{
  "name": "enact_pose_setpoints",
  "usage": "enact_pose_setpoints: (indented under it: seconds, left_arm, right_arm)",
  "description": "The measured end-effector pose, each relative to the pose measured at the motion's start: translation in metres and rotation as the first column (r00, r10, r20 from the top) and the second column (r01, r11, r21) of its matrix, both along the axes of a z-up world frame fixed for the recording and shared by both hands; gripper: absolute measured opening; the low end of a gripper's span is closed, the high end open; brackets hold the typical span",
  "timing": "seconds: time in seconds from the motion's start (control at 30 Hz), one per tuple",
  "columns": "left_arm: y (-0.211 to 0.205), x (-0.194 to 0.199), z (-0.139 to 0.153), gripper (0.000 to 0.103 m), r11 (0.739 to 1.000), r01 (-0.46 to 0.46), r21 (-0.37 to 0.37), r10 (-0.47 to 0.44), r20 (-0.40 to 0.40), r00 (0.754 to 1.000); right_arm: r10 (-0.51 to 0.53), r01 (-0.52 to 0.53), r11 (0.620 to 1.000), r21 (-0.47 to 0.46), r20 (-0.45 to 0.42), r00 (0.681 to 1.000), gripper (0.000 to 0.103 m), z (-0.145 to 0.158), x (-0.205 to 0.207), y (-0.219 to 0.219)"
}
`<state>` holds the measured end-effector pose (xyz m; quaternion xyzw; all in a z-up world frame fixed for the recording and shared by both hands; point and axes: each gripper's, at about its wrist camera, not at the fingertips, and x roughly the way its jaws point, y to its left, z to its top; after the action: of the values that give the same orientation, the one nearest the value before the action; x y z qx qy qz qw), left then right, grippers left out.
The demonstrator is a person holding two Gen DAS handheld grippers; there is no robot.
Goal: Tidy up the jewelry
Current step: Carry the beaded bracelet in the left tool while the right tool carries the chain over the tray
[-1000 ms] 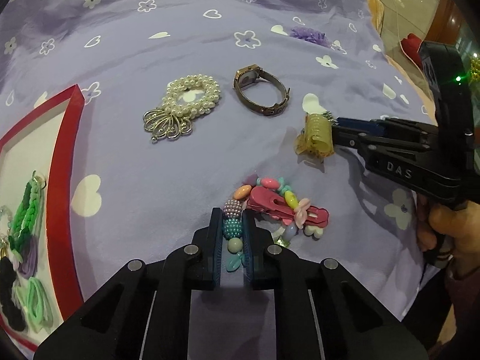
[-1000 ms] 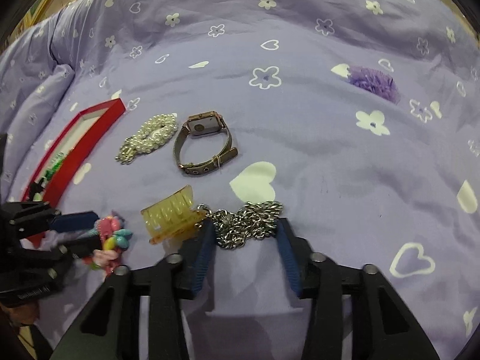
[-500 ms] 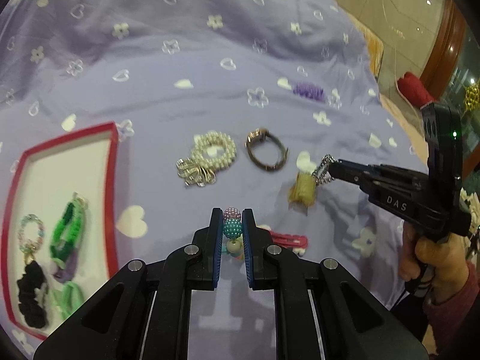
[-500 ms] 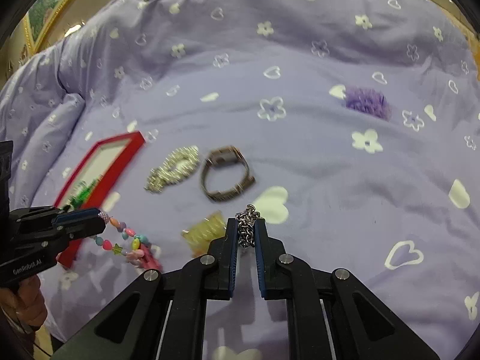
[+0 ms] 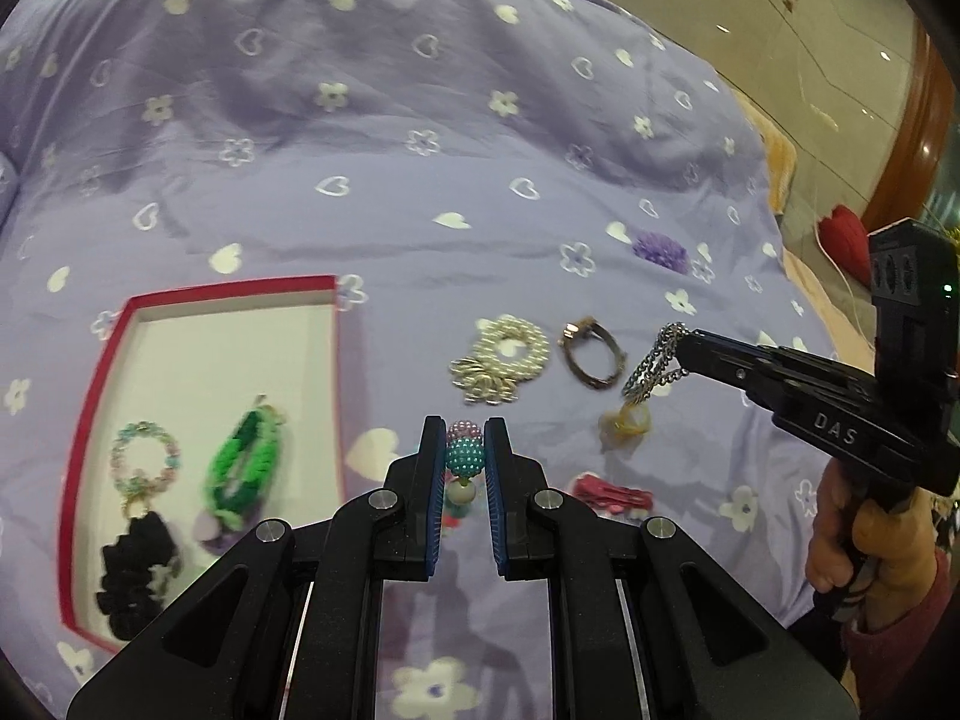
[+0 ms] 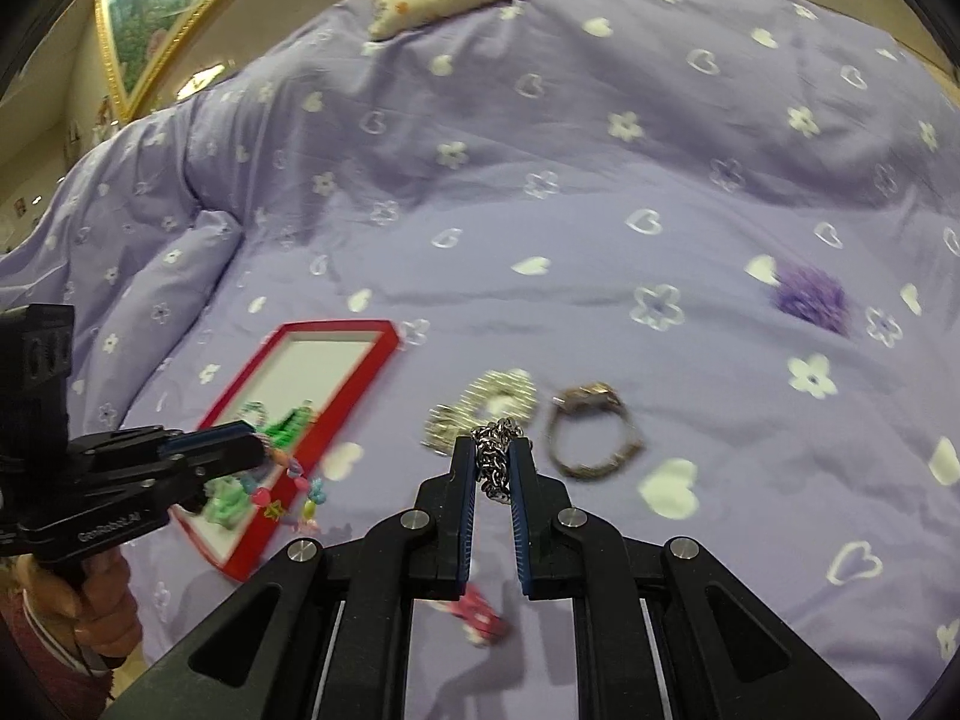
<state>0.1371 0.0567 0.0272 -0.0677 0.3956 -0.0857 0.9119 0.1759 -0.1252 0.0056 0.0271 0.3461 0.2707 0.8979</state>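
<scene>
left hand-held gripper (image 5: 463, 455): jaws nearly closed, pinching a bead bracelet (image 5: 463, 459) by its teal and pink beads; the rest of the strand is hanging below the fingers, seen dangling in the right wrist view over the tray's near corner
right hand-held gripper (image 6: 493, 461): jaws have just been closing and are now clamping a silver chain (image 6: 493, 462); chain is hanging clear of the bed in loops
yellow hair clip (image 5: 627, 423): dangling at the bottom of the chain, blurred; cannot tell if it is touching the bed
bed (image 5: 384, 180): wearing a purple cover with white hearts and flowers, carrying everything
red tray (image 5: 231, 288): lying on the bed's left side, white inside
tray contents: bead ring (image 5: 145, 461), green band (image 5: 243, 468), black scrunchie (image 5: 135, 570) sitting together at the near end
pearl bracelet (image 5: 504, 357): lying on the bed right of the tray
watch (image 5: 591, 354): lying just beside the pearl bracelet
pink clip (image 5: 612, 493): lying on the bed near the left fingers
purple scrunchie (image 5: 659, 251): lying well apart, farther back
hand (image 5: 864, 546): gripping the right handle, red sleeve showing
</scene>
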Motion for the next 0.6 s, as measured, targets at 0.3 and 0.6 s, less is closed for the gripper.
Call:
enact_pose_setpoints:
  seconds: [0.3, 0.6]
  left_arm:
    - [0.052, -0.012, 0.007, 0.011, 0.995, -0.102, -0.021, 0.102, 0.016, 0.995]
    - [0.09, -0.017, 0.005, 0.011, 0.983, -0.18, -0.027, 0.18, 0.019, 0.983]
  right_arm:
    - [0.105, -0.106, 0.994, 0.019, 0.02, 0.994, 0.01, 0.013, -0.003, 0.053]
    - [0.186, -0.186, 0.982, 0.026, 0.018, 0.982, 0.01, 0.015, -0.004, 0.101]
